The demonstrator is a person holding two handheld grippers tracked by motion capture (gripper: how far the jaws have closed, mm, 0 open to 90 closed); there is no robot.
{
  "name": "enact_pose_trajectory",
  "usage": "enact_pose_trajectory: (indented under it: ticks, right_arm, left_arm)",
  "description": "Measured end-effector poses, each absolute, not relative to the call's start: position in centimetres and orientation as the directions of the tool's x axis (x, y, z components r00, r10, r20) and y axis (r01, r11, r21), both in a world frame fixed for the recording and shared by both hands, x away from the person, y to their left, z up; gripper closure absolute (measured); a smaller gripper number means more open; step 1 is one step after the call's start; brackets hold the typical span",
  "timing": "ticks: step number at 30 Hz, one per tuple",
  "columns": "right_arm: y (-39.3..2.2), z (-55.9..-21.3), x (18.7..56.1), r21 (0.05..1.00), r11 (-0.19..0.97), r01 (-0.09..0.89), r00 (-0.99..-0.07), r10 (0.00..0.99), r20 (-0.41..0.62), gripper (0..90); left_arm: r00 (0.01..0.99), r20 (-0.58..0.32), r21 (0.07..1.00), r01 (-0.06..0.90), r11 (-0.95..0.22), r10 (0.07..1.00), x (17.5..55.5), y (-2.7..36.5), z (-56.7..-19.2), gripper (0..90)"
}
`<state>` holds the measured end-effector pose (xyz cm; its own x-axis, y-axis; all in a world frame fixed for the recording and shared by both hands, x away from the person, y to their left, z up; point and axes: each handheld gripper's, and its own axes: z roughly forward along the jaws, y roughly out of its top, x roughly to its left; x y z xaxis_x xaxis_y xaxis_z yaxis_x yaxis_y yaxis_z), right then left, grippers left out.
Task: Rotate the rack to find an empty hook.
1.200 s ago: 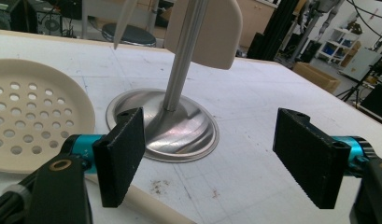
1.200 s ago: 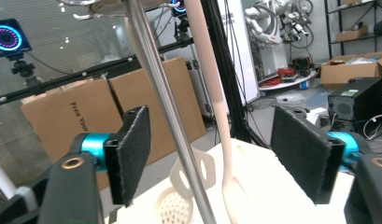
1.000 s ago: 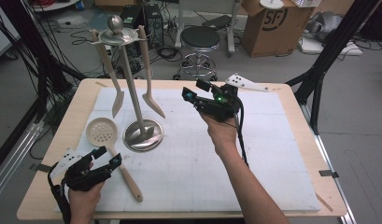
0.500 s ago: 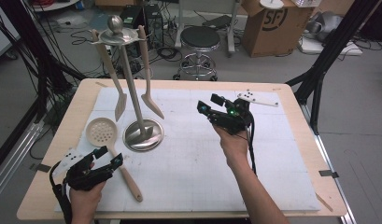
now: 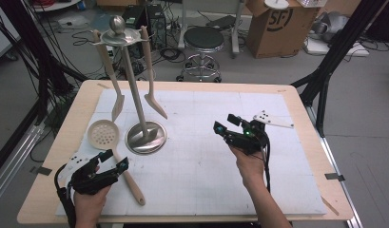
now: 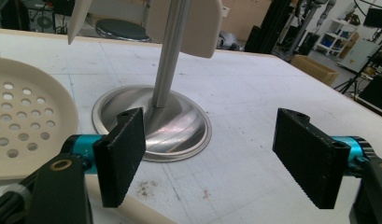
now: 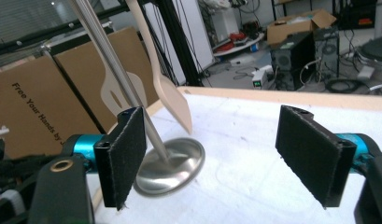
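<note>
The cream perforated skimmer spoon (image 5: 104, 136) lies on the bench, handle running toward five o'clock, touching the wide-open, empty left gripper (image 5: 113, 161); the right gripper (image 5: 224, 124), also open and empty, hovers well apart at three o'clock.

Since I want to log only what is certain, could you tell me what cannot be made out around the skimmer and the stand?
- Skimmer: high view, the left claw covers part of its handle; left claw view, the edge cuts its bowl.
- Stand: both claw views, the top edge cuts off its hooks.
- Hanging spatula: right claw view, blurred, handle cut off.
</note>
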<state>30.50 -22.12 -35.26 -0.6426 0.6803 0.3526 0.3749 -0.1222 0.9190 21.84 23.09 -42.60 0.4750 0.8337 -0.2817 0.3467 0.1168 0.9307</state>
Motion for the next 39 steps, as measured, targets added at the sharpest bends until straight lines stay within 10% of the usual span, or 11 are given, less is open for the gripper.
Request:
enact_pose_trajectory:
  ticks: [39]
  right_arm:
    - [-33.3, -42.1, 24.6, 0.875, -0.257, 0.410, -0.543, 0.702, 0.461, 24.3]
  left_arm:
    - [0.500, -0.280, 0.918, 0.389, 0.077, 0.820, 22.8, 21.7, -43.2, 26.5]
